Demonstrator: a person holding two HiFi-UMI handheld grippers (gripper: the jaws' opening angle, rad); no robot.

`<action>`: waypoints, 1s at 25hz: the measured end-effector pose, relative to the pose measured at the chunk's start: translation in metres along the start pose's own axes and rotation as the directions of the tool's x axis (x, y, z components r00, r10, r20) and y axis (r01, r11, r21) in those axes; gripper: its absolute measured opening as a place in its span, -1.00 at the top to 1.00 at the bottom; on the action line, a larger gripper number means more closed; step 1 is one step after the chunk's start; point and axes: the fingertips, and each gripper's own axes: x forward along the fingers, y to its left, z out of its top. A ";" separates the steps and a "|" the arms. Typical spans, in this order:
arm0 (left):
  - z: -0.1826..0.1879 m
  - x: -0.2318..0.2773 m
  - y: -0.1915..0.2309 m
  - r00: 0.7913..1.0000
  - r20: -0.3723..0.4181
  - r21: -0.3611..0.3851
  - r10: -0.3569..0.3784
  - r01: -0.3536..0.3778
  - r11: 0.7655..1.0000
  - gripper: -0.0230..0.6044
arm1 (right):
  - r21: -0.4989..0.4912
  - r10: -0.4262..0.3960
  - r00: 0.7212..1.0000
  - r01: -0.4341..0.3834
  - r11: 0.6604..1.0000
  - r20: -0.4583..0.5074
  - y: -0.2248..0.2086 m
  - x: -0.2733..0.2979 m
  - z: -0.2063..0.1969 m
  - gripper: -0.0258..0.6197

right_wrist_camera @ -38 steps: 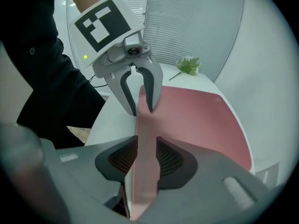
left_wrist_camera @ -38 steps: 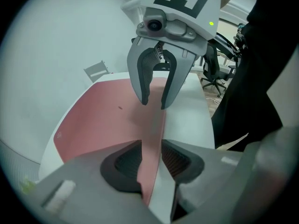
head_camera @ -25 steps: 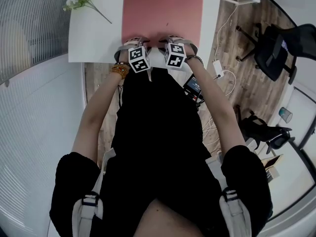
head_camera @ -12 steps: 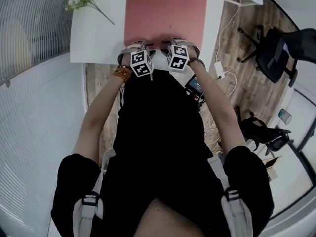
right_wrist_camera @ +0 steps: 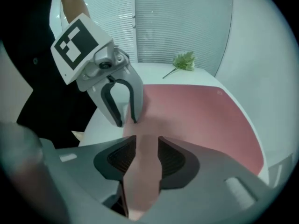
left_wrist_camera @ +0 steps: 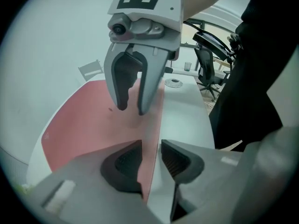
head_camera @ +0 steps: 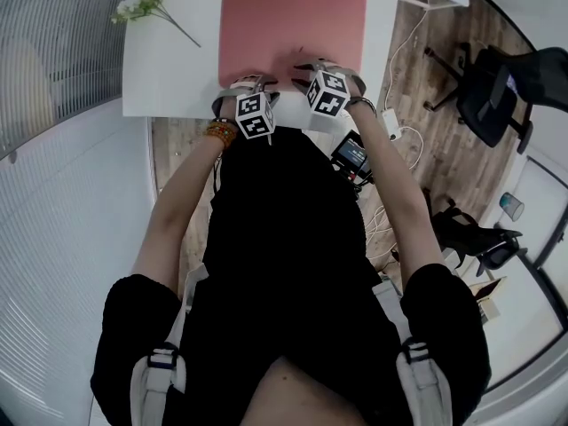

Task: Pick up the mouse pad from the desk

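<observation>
A pink mouse pad (head_camera: pixel 293 11) lies on the white desk (head_camera: pixel 173 69), its near edge by both grippers. My right gripper (head_camera: pixel 312 65) is shut on that edge and holds it a little off the desk; in the right gripper view the pink pad (right_wrist_camera: pixel 201 115) curls up and fills the gap between the jaws (right_wrist_camera: pixel 147 146). My left gripper (head_camera: pixel 251 80) sits lower at the same edge, just left of the right one. In the left gripper view the pad (left_wrist_camera: pixel 84 125) runs into the narrow gap of its jaws (left_wrist_camera: pixel 150 148), which are shut on it.
A green flower sprig (head_camera: pixel 146 0) lies at the desk's far left. The desk's near edge is right under the grippers. To the right, on the wooden floor, are a black office chair (head_camera: pixel 497 87), cables with a power strip (head_camera: pixel 390 122) and a small device (head_camera: pixel 351 153).
The right gripper has risen and shifted slightly right, drawing the pad's near edge up with it. The left gripper has stayed almost in place at the edge.
</observation>
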 end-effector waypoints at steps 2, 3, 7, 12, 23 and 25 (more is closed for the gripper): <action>-0.001 0.000 0.002 1.000 -0.005 0.009 0.011 -0.011 1.000 0.48 | -0.026 0.053 0.999 -0.053 0.998 -0.005 0.017 0.007 -0.001 0.23; -0.002 0.001 0.003 1.000 -0.008 0.013 0.020 -0.020 1.000 0.55 | -0.042 0.070 0.997 -0.071 0.997 -0.012 0.024 0.012 -0.002 0.20; -0.004 0.002 0.007 1.000 -0.016 0.029 0.016 -0.015 0.999 0.49 | -0.073 0.073 0.997 -0.075 0.994 -0.031 0.035 0.027 0.000 0.17; -0.002 0.000 0.009 0.999 -0.020 0.060 0.034 -0.033 0.998 0.44 | -0.101 0.028 0.999 -0.032 0.994 -0.035 0.033 0.032 0.005 0.18; -0.001 -0.006 0.012 0.996 0.002 0.074 0.094 -0.094 0.993 0.44 | -0.120 -0.012 1.000 0.010 0.993 -0.020 0.037 0.032 0.007 0.25; 0.000 -0.008 0.012 0.995 0.006 0.076 0.099 -0.099 0.992 0.43 | -0.117 -0.019 1.000 0.017 0.993 -0.017 0.038 0.032 0.007 0.28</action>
